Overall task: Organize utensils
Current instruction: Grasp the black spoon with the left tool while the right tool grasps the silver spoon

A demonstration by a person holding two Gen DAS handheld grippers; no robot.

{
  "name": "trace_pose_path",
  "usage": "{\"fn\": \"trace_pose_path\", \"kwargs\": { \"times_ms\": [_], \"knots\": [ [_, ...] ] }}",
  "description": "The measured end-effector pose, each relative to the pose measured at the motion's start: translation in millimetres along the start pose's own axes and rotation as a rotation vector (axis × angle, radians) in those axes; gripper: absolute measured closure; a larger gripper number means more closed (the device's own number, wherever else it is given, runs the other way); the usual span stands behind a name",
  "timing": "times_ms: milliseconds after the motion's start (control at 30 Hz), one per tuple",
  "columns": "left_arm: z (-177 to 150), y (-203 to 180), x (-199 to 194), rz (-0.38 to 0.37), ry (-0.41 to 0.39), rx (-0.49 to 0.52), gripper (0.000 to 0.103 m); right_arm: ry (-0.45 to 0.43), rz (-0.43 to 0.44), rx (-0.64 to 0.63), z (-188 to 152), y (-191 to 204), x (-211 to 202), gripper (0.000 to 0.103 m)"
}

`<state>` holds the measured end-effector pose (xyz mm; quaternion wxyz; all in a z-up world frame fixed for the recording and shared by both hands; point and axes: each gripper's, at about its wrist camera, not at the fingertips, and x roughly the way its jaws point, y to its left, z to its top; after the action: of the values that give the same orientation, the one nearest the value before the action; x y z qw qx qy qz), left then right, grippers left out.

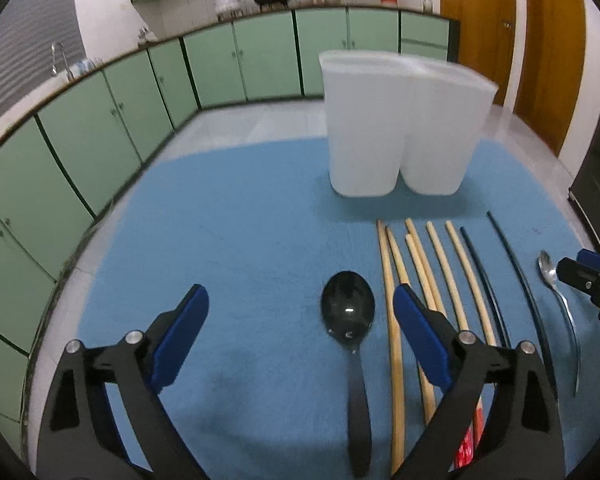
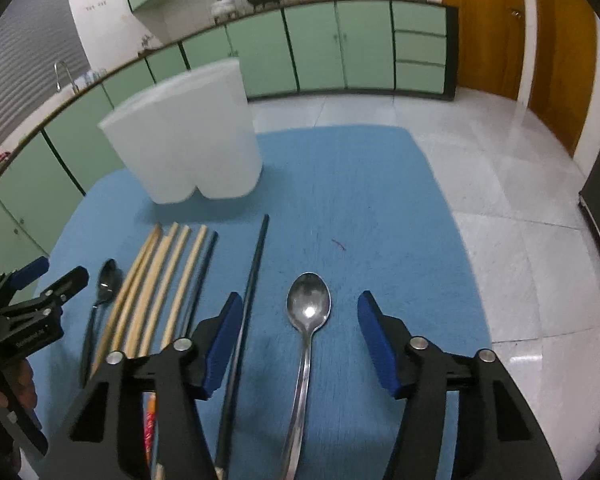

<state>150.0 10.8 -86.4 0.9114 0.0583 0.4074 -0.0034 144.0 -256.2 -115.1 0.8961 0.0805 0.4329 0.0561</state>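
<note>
On the blue mat (image 1: pixel 240 240) lie a black spoon (image 1: pixel 350 316), several wooden chopsticks (image 1: pixel 436 264), two dark chopsticks (image 1: pixel 512 264) and a steel spoon (image 1: pixel 556 292). My left gripper (image 1: pixel 300 304) is open, its fingers either side of the black spoon's bowl, above the mat. My right gripper (image 2: pixel 300 312) is open, straddling the steel spoon (image 2: pixel 308 312). The black spoon (image 2: pixel 104 292), wooden chopsticks (image 2: pixel 156 276) and a dark chopstick (image 2: pixel 252 280) lie to its left. A white two-compartment holder (image 1: pixel 396 124) (image 2: pixel 188 136) stands at the mat's far side.
The mat (image 2: pixel 360 208) lies on a white tiled surface (image 2: pixel 520 220). Green cabinets (image 1: pixel 100 136) curve around the back and left. A wooden door (image 1: pixel 480 24) is at the far right. The left gripper shows in the right wrist view (image 2: pixel 40 284), the right gripper in the left wrist view (image 1: pixel 588 276).
</note>
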Motion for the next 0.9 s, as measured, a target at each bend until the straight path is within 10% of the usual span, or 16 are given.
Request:
{"fn": "trace_pose_path", "kwargs": {
  "times_ms": [467, 633, 767, 900],
  "knots": [
    [-5, -1, 37, -0.055, 0.125, -0.036, 0.024, 0.096, -0.012, -0.008, 8, -2, 24, 0.057],
    [-2, -1, 43, -0.074, 0.126, -0.052, 0.036, 0.085, -0.059, -0.019, 6, 0, 26, 0.071],
    [-1, -6, 40, -0.098, 0.110, -0.034, 0.069, 0.078, -0.061, -0.025, 6, 0, 25, 0.075],
    [-3, -7, 32, -0.139, 0.090, -0.055, 0.069, 0.043, -0.018, -0.004, 5, -3, 17, 0.075]
  ]
}}
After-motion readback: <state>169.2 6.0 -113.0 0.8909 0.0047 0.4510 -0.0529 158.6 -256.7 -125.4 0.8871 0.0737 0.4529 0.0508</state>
